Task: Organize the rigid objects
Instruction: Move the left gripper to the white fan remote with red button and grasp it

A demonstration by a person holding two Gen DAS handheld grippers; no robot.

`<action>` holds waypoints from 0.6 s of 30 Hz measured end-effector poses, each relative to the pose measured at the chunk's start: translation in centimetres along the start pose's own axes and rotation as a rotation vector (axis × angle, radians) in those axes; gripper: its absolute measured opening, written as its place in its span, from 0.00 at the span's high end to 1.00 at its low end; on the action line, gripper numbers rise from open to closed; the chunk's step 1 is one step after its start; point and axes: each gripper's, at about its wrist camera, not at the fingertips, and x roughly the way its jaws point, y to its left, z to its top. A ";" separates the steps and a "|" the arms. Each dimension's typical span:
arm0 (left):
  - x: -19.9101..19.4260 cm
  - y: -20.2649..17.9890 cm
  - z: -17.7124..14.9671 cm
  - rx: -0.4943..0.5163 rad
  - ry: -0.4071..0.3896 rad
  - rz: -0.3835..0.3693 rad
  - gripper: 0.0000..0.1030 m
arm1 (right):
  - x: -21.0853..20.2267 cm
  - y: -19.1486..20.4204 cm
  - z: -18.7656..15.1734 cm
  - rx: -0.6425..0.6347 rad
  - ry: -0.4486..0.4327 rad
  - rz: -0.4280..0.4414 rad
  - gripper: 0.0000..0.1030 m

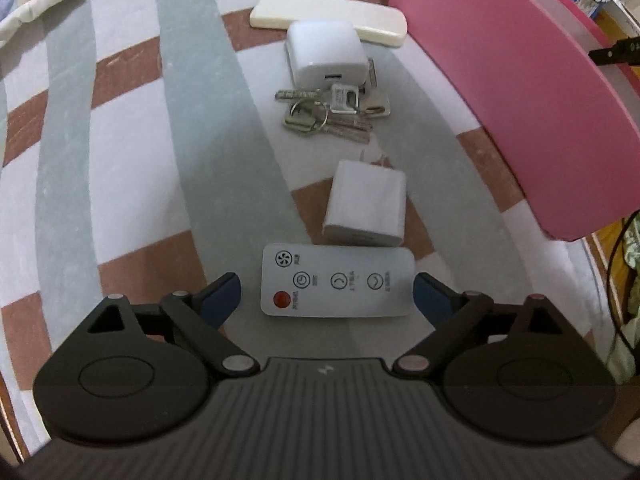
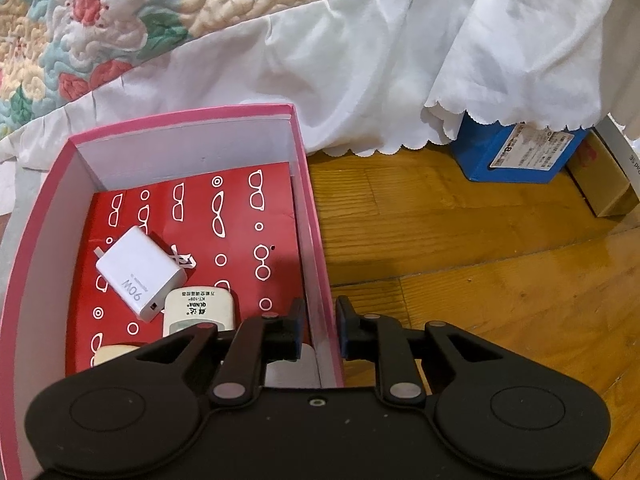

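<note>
In the left wrist view a white fan remote (image 1: 336, 284) with a red button lies flat on the striped cloth (image 1: 120, 160). My left gripper (image 1: 327, 296) is open wide, one fingertip on each side of the remote, neither pressing it. Beyond it lie a white charger (image 1: 366, 210), a bunch of keys (image 1: 332, 110), a white cube adapter (image 1: 326, 54) and a long cream case (image 1: 328, 18). My right gripper (image 2: 320, 328) straddles the right wall of the pink box (image 2: 316, 240), jaws slightly apart, open. Inside the box are a white 90W charger (image 2: 140, 276) and a cream remote (image 2: 198, 312).
The pink box's outer wall (image 1: 520, 100) stands right of the row of objects. Red patterned paper (image 2: 240, 240) lines its bottom. A white bed skirt (image 2: 360, 80) hangs behind, with a blue carton (image 2: 520, 152) under it. Wooden floor (image 2: 480, 260) lies right of the box.
</note>
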 end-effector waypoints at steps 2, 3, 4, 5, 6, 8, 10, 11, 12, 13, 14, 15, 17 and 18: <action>0.1 -0.4 -0.1 0.022 -0.010 0.000 0.05 | 0.0 0.1 0.0 -0.015 -0.003 -0.018 0.85; 0.2 -0.6 -0.1 0.034 -0.010 0.005 0.03 | 0.0 0.2 0.0 -0.028 -0.005 -0.030 0.86; 0.3 -0.8 -0.1 0.045 -0.008 0.009 0.00 | 0.0 0.3 0.0 -0.036 -0.008 -0.034 0.86; 0.5 -1.1 -0.2 0.068 -0.004 0.014 0.00 | -0.1 0.4 -0.1 -0.039 -0.014 -0.040 0.86; 0.6 -1.5 -0.3 0.105 -0.004 0.040 0.00 | -0.1 0.6 -0.2 -0.049 -0.020 -0.049 0.86; 0.6 -2.2 -0.5 0.145 -0.018 0.067 0.00 | -0.1 0.9 -0.3 -0.068 -0.028 -0.065 0.86; 0.6 -1.8 -0.4 0.100 -0.015 0.058 0.00 | -0.1 0.8 -0.3 -0.061 -0.029 -0.063 0.86; 0.6 -1.7 -0.3 0.095 -0.015 0.059 0.00 | -0.1 0.6 -0.3 -0.048 -0.026 -0.056 0.86; 0.5 -1.8 -0.3 0.097 -0.018 0.070 0.04 | -0.1 0.3 -0.2 -0.034 -0.023 -0.048 0.86; 0.4 -1.9 -0.3 0.092 -0.019 0.072 0.08 | -0.1 0.2 -0.1 -0.021 -0.020 -0.042 0.86; 0.3 -1.9 -0.3 0.090 -0.025 0.071 0.12 | -0.1 0.0 -0.1 -0.007 -0.018 -0.036 0.86; 0.0 -2.1 -0.3 0.098 -0.033 0.066 0.17 | -0.1 0.0 -0.1 0.001 -0.018 -0.033 0.86; 0.0 -2.2 -0.3 0.095 -0.026 0.066 0.17 | -0.1 0.0 -0.1 0.006 -0.017 -0.030 0.86; 0.0 -2.2 -0.3 0.098 -0.026 0.067 0.17 | 0.0 0.0 -0.2 0.004 -0.016 -0.031 0.86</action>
